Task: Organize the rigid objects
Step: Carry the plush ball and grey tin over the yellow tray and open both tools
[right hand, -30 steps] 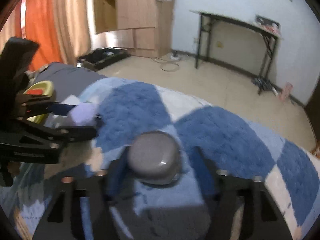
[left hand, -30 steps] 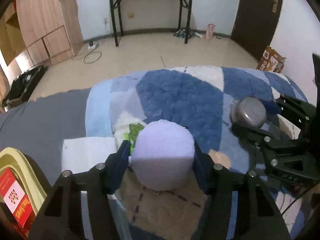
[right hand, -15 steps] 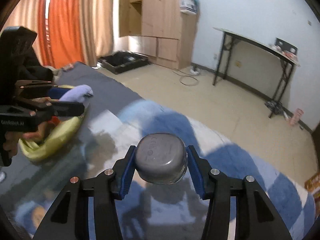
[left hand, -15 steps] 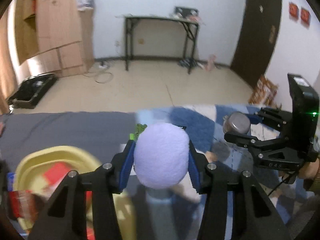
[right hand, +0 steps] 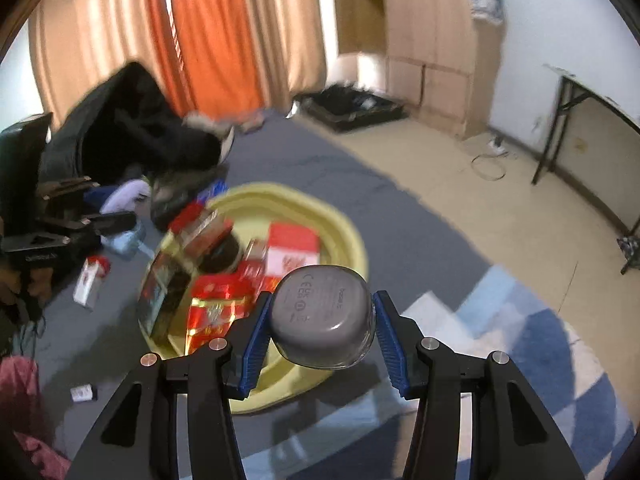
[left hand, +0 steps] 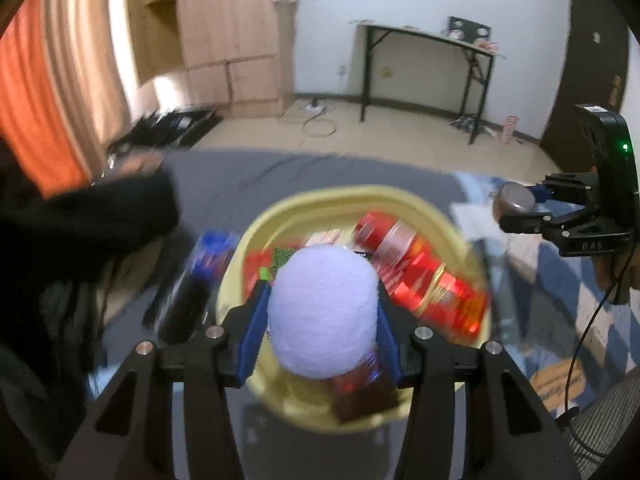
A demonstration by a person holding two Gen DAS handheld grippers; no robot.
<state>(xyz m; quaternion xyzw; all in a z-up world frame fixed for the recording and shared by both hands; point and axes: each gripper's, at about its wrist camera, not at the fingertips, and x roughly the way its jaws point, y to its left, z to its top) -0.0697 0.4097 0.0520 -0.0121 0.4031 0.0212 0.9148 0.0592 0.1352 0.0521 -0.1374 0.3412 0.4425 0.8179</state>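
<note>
Since the earlier frames both my grippers have swung from the blue checked rug [right hand: 540,344] to the yellow basin [left hand: 304,204] on the grey sheet [right hand: 400,216]. My left gripper [left hand: 323,316] is clamped on the lilac fluffy ball [left hand: 323,312], held between its blue pads above the basin's red packets [left hand: 416,276]; its jaws closed slightly during the move. My right gripper [right hand: 322,322] grips the grey rounded case [right hand: 322,316], underside up, over the basin's near rim. A small red-and-white box [right hand: 90,280] lies on the sheet beside the basin.
</note>
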